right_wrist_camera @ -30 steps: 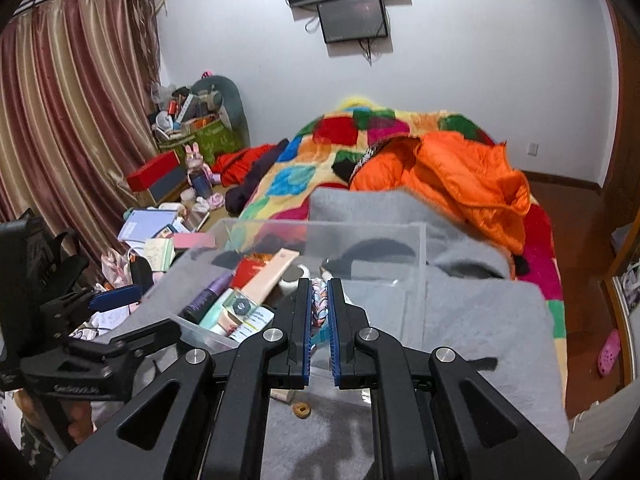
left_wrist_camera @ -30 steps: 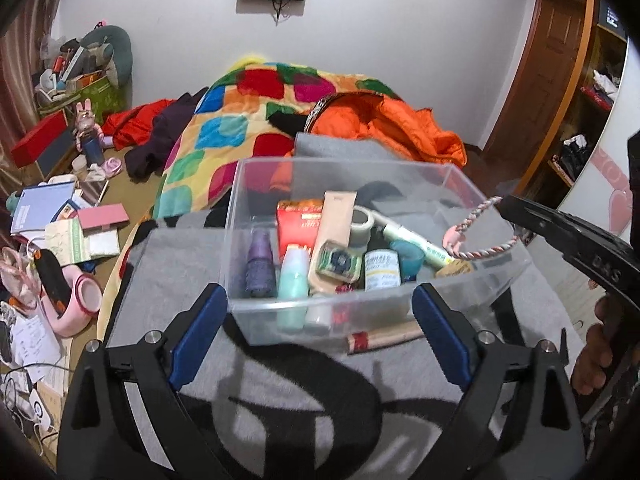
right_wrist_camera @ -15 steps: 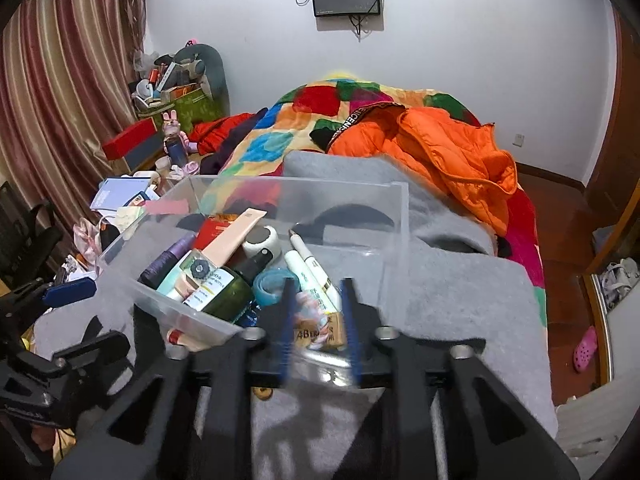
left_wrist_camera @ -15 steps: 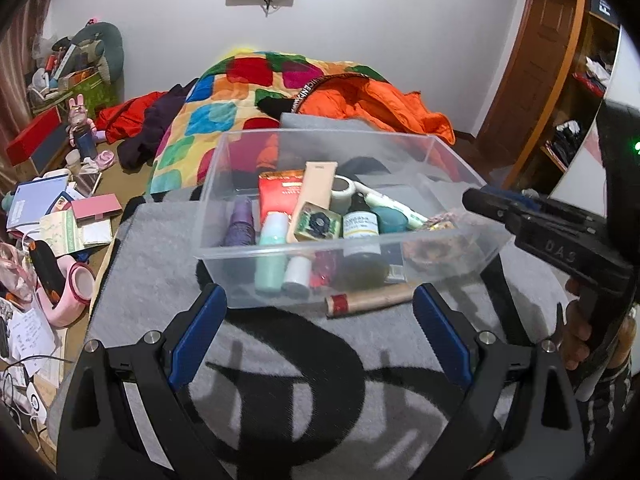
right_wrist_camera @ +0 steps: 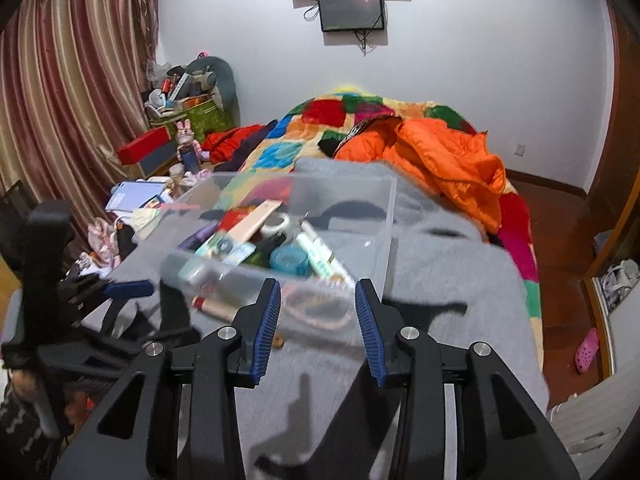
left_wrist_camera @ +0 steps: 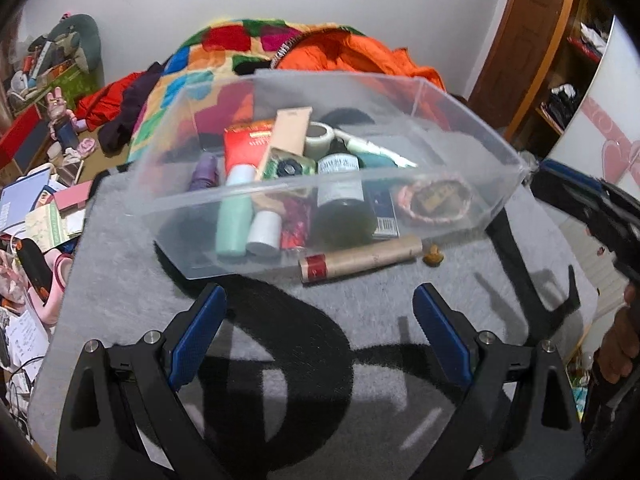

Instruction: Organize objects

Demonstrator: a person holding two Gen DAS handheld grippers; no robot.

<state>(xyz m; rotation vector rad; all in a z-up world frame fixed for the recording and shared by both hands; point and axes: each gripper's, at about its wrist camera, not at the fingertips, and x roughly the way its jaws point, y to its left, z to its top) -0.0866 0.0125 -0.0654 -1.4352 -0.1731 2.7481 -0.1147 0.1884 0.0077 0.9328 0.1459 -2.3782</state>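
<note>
A clear plastic bin [left_wrist_camera: 460, 112] sits on a grey blanket [left_wrist_camera: 360, 312] and holds several small items, with a pink braided rope ring [left_wrist_camera: 430, 204] at its right end. The bin also shows in the right wrist view [right_wrist_camera: 384, 216]. A brown cardboard tube with a red band [left_wrist_camera: 360, 262] and a small brown bit [left_wrist_camera: 434, 258] lie on the blanket just outside the bin. My left gripper [left_wrist_camera: 320, 320] is open and empty, just short of the tube. My right gripper [right_wrist_camera: 316, 316] is open and empty, close to the bin's near corner.
A patchwork quilt [right_wrist_camera: 320, 128] and an orange jacket [right_wrist_camera: 444, 156] lie beyond the bin. Books, boxes and toys clutter the floor at left [left_wrist_camera: 40, 208]. A wooden shelf and door [left_wrist_camera: 540, 60] stand at right.
My right gripper opened and let the pink rope ring drop into the bin, then drew back. My left gripper backed away from the bin, so the tube now lies in front of it.
</note>
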